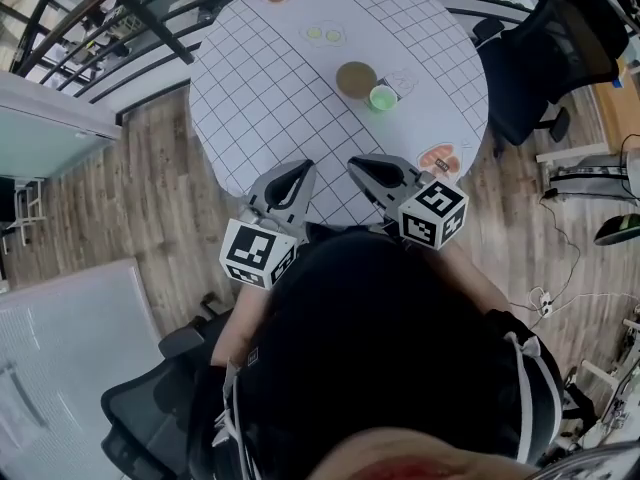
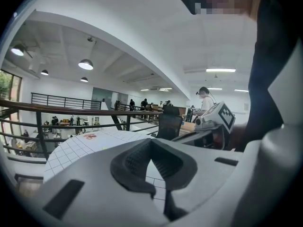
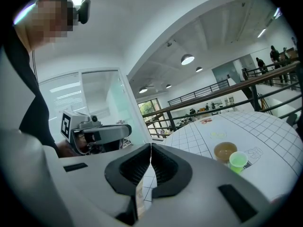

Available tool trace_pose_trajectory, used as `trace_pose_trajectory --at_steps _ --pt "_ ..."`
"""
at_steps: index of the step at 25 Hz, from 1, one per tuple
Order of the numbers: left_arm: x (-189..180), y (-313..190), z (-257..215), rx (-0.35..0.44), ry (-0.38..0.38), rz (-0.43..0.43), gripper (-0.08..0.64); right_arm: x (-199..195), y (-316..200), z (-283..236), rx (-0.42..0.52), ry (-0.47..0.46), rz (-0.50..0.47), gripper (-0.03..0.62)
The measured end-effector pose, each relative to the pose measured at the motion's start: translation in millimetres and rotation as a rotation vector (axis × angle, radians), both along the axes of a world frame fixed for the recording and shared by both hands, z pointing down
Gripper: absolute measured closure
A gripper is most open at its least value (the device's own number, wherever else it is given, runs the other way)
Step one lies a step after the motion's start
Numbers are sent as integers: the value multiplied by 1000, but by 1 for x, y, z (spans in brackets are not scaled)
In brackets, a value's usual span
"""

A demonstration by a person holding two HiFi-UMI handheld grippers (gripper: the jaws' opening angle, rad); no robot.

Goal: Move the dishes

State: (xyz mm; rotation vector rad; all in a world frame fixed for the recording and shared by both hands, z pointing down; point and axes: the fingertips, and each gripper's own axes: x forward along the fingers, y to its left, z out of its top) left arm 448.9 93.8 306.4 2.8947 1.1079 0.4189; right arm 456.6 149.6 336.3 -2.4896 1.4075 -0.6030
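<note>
Plainly, left gripper (image 1: 297,172) and right gripper (image 1: 360,164) hang closed and empty at the table's (image 1: 250,108) near edge; brown dish (image 1: 356,78) and green cup (image 1: 383,97) sit side by side mid-table. Both are probably light, rigid and slick; rims look the best hold.

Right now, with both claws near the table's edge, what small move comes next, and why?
Probably open the right gripper and reach toward the green cup beside the brown bowl: it and the left gripper are shut on nothing, short of those dishes.

Gridded table (image 1: 260,98) holds brown dish (image 1: 356,78), green cup (image 1: 383,97).
</note>
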Motion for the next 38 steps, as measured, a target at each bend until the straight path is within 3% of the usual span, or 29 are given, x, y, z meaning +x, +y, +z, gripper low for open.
trace_pose_trajectory --at_steps 7,16,21,25,28,32,38 --pt "-9 -12 -1 -3 -7 -86 555 -9 -20 1 -32 9 -115 572" --pt "-69 -32 4 -11 -13 -531 555 -56 -37 1 9 41 -535 572" --pt "-131 -30 9 -27 -34 -766 555 -101 -48 20 0 23 -743 572" --pt "-202 -43 25 -27 -69 -929 555 -166 -74 26 -3 30 -927 572" --pt "-254 -71 27 -29 -72 -1061 555 -216 -101 26 -7 42 -1062 572" --pt "-298 -128 23 -51 -68 -1283 555 -250 -164 19 -15 55 -1272 572" --pt "-430 -170 25 -39 -71 -1426 555 -373 -234 14 -16 102 -1401 572"
